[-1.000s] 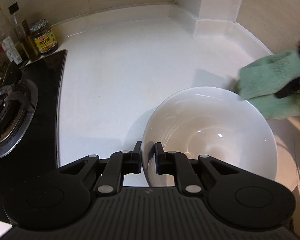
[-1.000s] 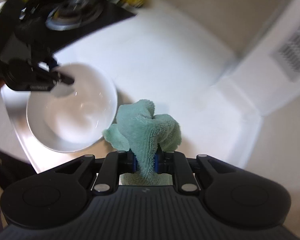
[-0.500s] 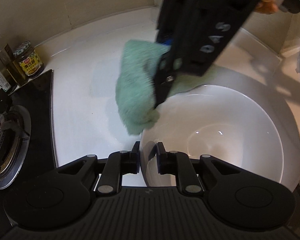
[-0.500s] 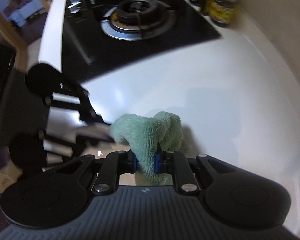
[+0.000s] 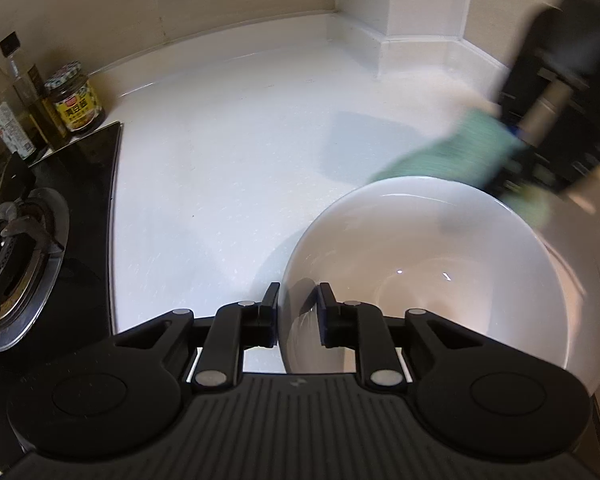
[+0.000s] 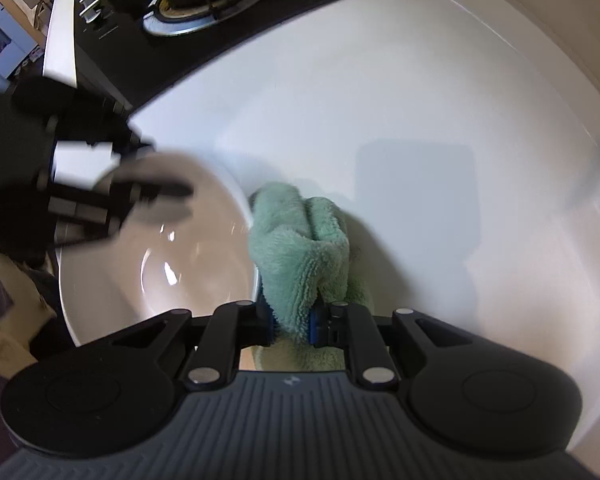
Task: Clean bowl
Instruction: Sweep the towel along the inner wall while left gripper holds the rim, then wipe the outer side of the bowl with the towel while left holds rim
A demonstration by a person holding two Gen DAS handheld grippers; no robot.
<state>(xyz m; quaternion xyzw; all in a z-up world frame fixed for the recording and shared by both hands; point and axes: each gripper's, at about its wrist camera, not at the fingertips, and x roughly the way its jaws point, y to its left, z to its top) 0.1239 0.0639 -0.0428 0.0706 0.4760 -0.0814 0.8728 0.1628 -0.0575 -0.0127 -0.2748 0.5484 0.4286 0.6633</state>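
1. The left gripper (image 5: 298,312) is straddling the near rim of the white bowl (image 5: 440,264); its jaws are opening, with the rim between them and a gap showing on each side, so the pads are not pressing it.
2. The right gripper (image 6: 292,324) is clamping a green cloth (image 6: 300,248), its jaws standing narrow on the bunched fabric.
3. The cloth is hanging just beside the bowl's rim, on the outside, over the white table (image 6: 420,120); whether it is touching the rim is unclear.
4. The bowl is sitting on the table near its front edge, well apart from the stove (image 5: 28,240) and the jars (image 5: 74,98).
5. Judged from this, the wiping is needing a steadied bowl: the left jaws should be pinching the rim again before the cloth is pressing inside, or the bowl may be sliding toward the edge.
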